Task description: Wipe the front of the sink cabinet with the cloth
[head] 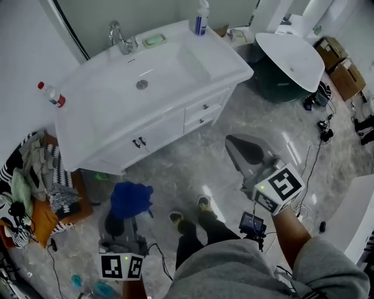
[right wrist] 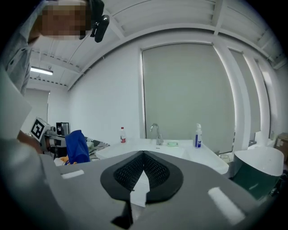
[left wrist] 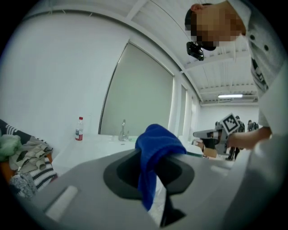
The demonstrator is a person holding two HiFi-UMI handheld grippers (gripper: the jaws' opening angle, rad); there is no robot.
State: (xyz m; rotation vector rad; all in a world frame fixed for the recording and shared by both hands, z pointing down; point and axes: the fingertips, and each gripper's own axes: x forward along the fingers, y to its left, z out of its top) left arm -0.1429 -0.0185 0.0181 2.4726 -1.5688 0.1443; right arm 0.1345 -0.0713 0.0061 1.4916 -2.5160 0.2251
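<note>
The white sink cabinet (head: 169,125) stands at the upper middle of the head view, its doors and drawers facing me. A blue cloth (head: 131,198) bunches out of my left gripper (head: 124,215) at the lower left, down by the cabinet's left corner and apart from it. In the left gripper view the cloth (left wrist: 155,148) hangs clamped between the shut jaws. My right gripper (head: 235,143) hovers over the floor right of the cabinet. Its ribbed pads (right wrist: 143,154) meet with nothing between them.
A pile of clothes (head: 35,187) lies at the left wall. On the sink top are a faucet (head: 120,38), a soap bottle (head: 201,17) and a red-capped bottle (head: 51,94). A round white basin (head: 292,58), boxes (head: 342,64) and floor cables (head: 321,125) are at the right.
</note>
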